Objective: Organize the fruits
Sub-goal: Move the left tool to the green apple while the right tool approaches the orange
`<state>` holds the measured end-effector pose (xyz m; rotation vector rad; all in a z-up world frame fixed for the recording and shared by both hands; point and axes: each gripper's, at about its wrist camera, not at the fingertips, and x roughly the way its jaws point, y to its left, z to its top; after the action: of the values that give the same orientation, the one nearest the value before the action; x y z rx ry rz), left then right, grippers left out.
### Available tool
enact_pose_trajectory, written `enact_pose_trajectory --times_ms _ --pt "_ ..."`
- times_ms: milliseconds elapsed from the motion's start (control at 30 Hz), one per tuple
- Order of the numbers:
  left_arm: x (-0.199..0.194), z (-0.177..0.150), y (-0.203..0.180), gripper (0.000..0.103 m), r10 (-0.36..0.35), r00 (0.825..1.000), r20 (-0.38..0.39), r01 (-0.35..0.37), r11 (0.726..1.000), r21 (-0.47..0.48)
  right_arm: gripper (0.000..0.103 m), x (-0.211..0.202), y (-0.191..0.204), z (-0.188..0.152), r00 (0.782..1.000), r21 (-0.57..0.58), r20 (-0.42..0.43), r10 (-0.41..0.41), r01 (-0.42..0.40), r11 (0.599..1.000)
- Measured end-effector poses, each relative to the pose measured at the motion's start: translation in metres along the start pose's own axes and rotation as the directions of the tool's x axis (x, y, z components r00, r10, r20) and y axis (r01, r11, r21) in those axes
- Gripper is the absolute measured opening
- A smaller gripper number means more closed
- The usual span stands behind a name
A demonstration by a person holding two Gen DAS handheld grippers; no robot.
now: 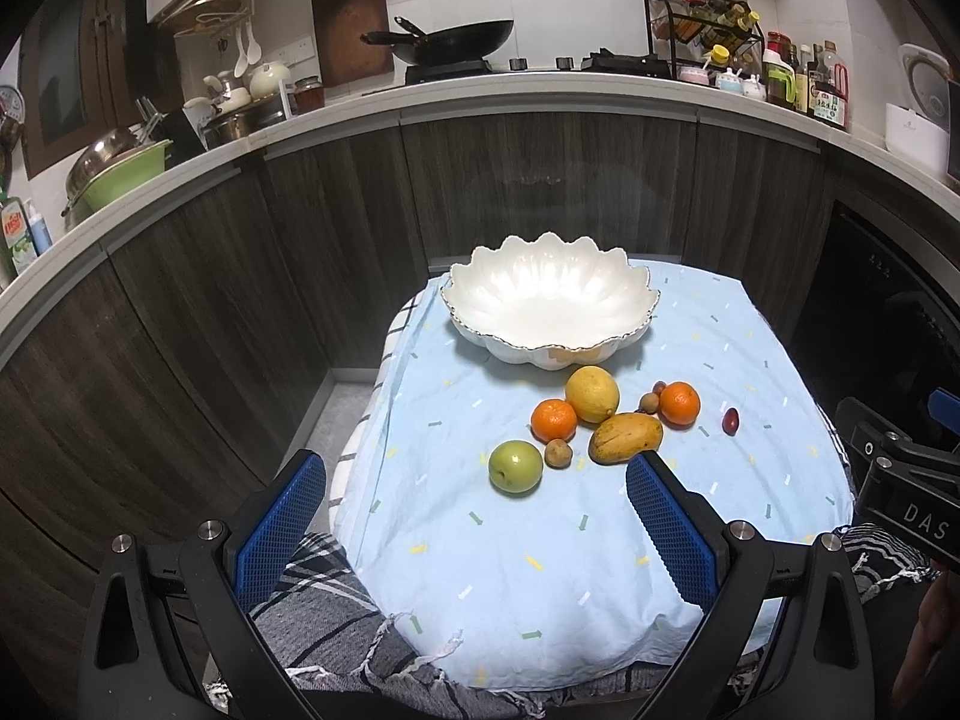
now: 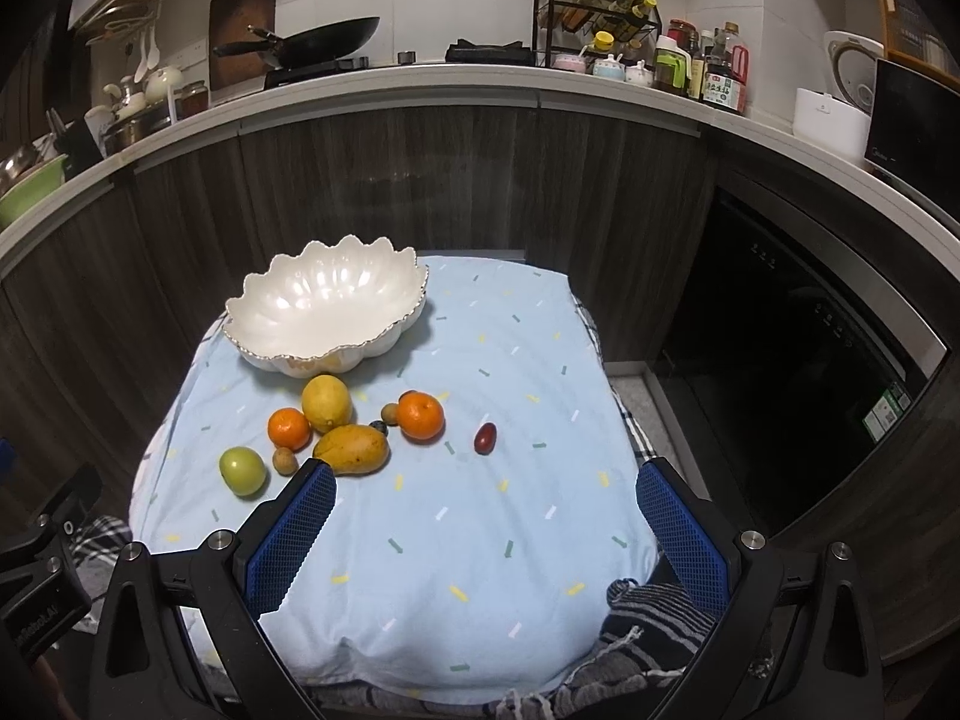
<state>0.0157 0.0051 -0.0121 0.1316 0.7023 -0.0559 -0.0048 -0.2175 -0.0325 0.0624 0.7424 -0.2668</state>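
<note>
A white scalloped bowl (image 1: 549, 306) (image 2: 327, 309) stands empty at the far side of a small table covered in light blue cloth (image 1: 540, 540) (image 2: 480, 540). In front of it lie a lemon (image 1: 592, 393) (image 2: 326, 402), two oranges (image 1: 554, 420) (image 1: 680, 403) (image 2: 289, 427) (image 2: 421, 416), a mango (image 1: 625, 437) (image 2: 351, 450), a green apple (image 1: 515, 466) (image 2: 242, 470), small brown fruits (image 1: 558, 453) (image 2: 284, 460) and a dark red fruit (image 1: 730, 420) (image 2: 485, 438). My left gripper (image 1: 477, 480) is open and empty, short of the apple. My right gripper (image 2: 486, 486) is open and empty, short of the red fruit.
Dark wood cabinets and a white counter (image 1: 540, 90) curve behind the table, with a wok (image 1: 456, 39), bottles and a spice rack (image 1: 702, 18). A dark oven door (image 2: 810, 330) is at the right. A striped blanket (image 1: 336, 612) hangs at the table's near edge.
</note>
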Motion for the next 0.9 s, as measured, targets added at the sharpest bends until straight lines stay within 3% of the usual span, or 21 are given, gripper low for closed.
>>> enact_pose_trajectory --times_ms 900 --pt "0.111 0.001 -0.019 0.101 -0.003 0.995 -0.101 0.008 0.999 0.044 0.102 0.103 0.017 0.003 0.995 -0.015 -0.093 -0.033 0.031 0.999"
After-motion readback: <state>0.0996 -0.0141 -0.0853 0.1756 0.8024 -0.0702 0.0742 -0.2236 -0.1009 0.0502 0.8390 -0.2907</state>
